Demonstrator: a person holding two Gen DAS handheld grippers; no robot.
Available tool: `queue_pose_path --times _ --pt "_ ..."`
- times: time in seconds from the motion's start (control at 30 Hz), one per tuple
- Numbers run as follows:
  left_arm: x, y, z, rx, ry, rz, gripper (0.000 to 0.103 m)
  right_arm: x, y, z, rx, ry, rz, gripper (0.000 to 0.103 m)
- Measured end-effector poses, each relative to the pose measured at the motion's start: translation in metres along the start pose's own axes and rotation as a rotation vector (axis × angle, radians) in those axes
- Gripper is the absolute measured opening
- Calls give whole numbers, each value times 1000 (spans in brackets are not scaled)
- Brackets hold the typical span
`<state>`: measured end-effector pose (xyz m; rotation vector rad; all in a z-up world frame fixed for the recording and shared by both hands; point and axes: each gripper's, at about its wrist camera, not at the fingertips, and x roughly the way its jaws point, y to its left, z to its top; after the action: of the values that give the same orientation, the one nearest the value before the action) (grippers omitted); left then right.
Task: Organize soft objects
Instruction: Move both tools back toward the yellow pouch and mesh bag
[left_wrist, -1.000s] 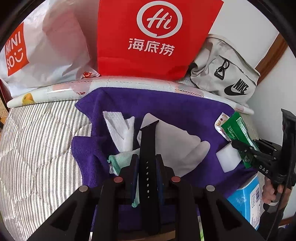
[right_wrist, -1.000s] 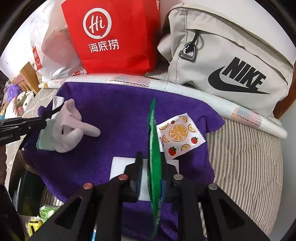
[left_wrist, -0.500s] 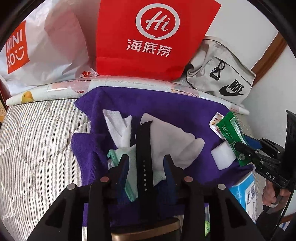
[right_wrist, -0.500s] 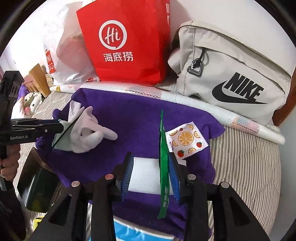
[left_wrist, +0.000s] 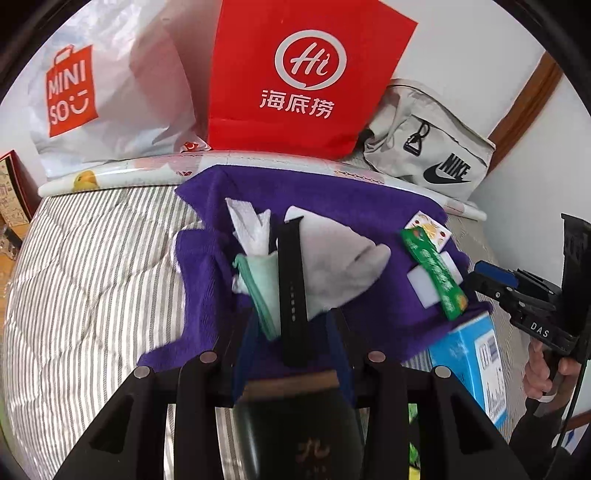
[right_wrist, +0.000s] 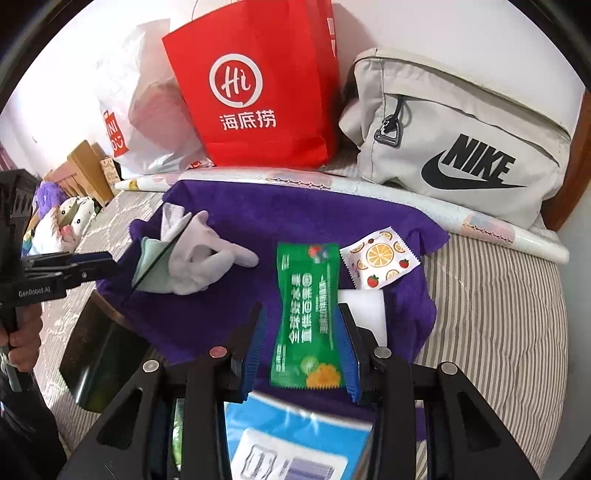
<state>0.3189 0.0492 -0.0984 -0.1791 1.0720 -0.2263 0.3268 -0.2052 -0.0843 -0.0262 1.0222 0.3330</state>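
Observation:
A purple towel (left_wrist: 369, 206) (right_wrist: 295, 218) lies spread on the striped bed. On it a black watch strap (left_wrist: 291, 288) rests across a white glove (left_wrist: 340, 258) (right_wrist: 207, 254) and a mint cloth (left_wrist: 264, 280) (right_wrist: 151, 266). My left gripper (left_wrist: 293, 339) (right_wrist: 92, 264) is open, its blue pads standing clear on either side of the strap's near end. A green sachet (right_wrist: 308, 314) (left_wrist: 434, 271) lies flat on the towel between the jaws of my right gripper (right_wrist: 301, 347) (left_wrist: 491, 280), which is open. Beside it are a fruit-print sachet (right_wrist: 380, 258) and a white block (right_wrist: 364, 310).
A red paper bag (left_wrist: 303, 81), a white Miniso bag (left_wrist: 110, 92) and a grey Nike bag (right_wrist: 461, 147) stand along the wall behind a long printed roll (right_wrist: 406, 199). A blue box (right_wrist: 295, 443) and a dark box (left_wrist: 291, 417) sit at the near edge. Plush toys (right_wrist: 62, 221) lie far left.
Both grippers opened and drew back and up. The strap was let go onto the glove, and the green sachet dropped from edge-on to lying flat on the towel.

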Motion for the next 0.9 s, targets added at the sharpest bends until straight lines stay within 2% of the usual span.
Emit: queue_pose_path --times 0.2,0.43,0.63,0.7,0.73,0.77,0.9 --pt "-25 -4 -24 6 -22 -17 37 -22 19 -17 -19 -13 11 38" --pt "-59 -18 -64 59 -56 -36 37 -51 51 -45 -55 -31 32 38" --pt "-74 -29 -103 97 -46 -41 37 -68 68 -72 -79 -40 26 38" --pt "-76 -31 -114 106 -45 -47 43 -72 69 -79 -77 -42 22 38" --pt "-76 -32 -122 113 -44 -59 51 -74 70 -83 -72 -42 22 38" --pt "-75 -33 -129 120 -42 -73 53 -77 70 -87 -67 -42 21 38" --pt "-70 -36 -155 128 -19 -136 53 -85 70 -101 -53 -41 8 39"
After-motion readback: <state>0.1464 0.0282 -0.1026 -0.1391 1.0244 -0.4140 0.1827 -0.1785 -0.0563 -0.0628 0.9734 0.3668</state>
